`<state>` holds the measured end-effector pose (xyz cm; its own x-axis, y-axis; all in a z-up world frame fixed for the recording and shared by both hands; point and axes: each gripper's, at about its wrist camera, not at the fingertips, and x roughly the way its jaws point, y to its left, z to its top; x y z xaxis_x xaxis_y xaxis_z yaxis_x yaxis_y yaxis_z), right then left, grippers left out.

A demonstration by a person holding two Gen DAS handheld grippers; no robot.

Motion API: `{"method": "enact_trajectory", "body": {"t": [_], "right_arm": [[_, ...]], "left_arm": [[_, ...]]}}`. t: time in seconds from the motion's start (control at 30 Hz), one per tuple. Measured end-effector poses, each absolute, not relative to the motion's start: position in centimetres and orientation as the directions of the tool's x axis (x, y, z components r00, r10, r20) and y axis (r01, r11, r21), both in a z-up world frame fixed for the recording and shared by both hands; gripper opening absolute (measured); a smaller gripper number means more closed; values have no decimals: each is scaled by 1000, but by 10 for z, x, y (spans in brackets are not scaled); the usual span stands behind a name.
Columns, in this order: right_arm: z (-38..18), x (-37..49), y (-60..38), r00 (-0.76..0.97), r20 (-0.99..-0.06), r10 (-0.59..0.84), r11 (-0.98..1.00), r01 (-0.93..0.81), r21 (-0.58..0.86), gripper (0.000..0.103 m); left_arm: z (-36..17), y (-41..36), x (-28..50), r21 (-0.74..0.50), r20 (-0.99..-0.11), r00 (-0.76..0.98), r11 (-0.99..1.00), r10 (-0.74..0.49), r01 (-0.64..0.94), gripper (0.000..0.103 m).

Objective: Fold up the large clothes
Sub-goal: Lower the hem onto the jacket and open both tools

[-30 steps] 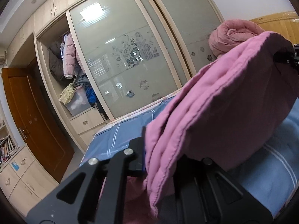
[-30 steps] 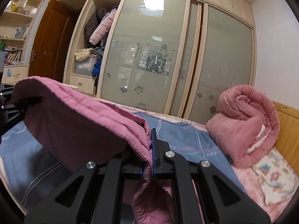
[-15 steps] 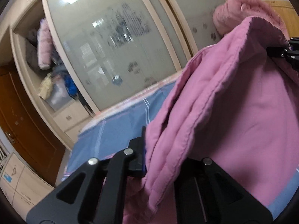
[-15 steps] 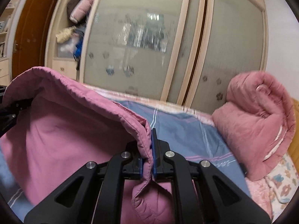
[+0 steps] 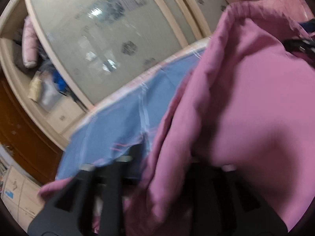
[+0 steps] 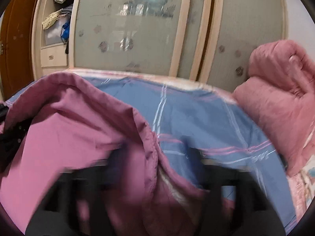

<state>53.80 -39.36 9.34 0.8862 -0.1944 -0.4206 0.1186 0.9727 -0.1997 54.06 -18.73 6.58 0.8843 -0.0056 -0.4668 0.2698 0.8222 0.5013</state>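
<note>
Right wrist: one pink garment (image 6: 78, 129), right gripper (image 6: 155, 157) fingers opening around it; blurry.

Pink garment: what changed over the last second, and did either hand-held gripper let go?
Both did. The left hand-held gripper and right hand-held gripper carried the pink garment down toward the blue bedsheet; their jaws are now opening, fabric still draped between them. The rolled pink quilt stayed put.

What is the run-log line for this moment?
left gripper: opening | right gripper: opening | pink garment: between both, over bed
</note>
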Motion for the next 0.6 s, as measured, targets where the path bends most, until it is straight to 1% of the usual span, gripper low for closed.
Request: {"method": "enact_trajectory", "body": {"t": [0.03, 0.07, 0.1, 0.13, 0.2, 0.23, 0.27, 0.3, 0.33, 0.37, 0.4, 0.43, 0.5, 0.53, 0.6], "right_arm": [[99, 533, -392, 902, -374, -214, 966, 140, -215, 102], [107, 528, -390, 913, -342, -224, 962, 150, -230, 102], [110, 529, -394, 914, -334, -230, 960, 156, -234, 102], [120, 526, -395, 917, -314, -246, 955, 174, -239, 102], [141, 517, -402, 922, -239, -305, 939, 249, -236, 102], [151, 509, -409, 926, -204, -317, 939, 275, -207, 102], [164, 498, -418, 932, -171, -319, 945, 298, -136, 102], [175, 490, -427, 937, -157, -313, 950, 307, -62, 102], [182, 484, -433, 942, -150, -299, 953, 304, 5, 102], [187, 479, -439, 949, -157, -274, 955, 287, 69, 102], [188, 479, -441, 951, -179, -251, 958, 271, 96, 102], [183, 485, -440, 948, -224, -226, 963, 253, 97, 102], [170, 501, -435, 932, -308, -191, 971, 226, 82, 102], [154, 515, -432, 911, -377, -165, 976, 207, 72, 102], [129, 533, -431, 874, -463, -147, 979, 197, 61, 102]], "left_arm": [[77, -183, 538, 511, -392, 920, 835, 14, 205, 101], [87, -178, 531, 497, -334, 943, 850, 5, 171, 101], [102, -173, 528, 471, -280, 960, 871, 1, 137, 101], [113, -170, 529, 457, -265, 964, 882, 8, 118, 101], [148, -162, 533, 437, -222, 974, 898, 44, 59, 101], [167, -155, 530, 412, -176, 982, 911, 74, 5, 101], [179, -147, 528, 378, -157, 984, 926, 88, -23, 101], [195, -136, 522, 314, -152, 985, 949, 80, -28, 101], [207, -126, 513, 247, -157, 987, 969, 42, -2, 101], [211, -120, 508, 208, -159, 987, 978, 10, 24, 101], [212, -118, 502, 184, -169, 985, 982, -19, 51, 101], [211, -119, 500, 189, -188, 982, 980, -26, 62, 101], [196, -129, 504, 217, -269, 962, 971, -43, 104, 101], [182, -135, 509, 231, -310, 950, 965, -47, 123, 101], [160, -141, 522, 262, -358, 934, 957, -19, 120, 101]]}}
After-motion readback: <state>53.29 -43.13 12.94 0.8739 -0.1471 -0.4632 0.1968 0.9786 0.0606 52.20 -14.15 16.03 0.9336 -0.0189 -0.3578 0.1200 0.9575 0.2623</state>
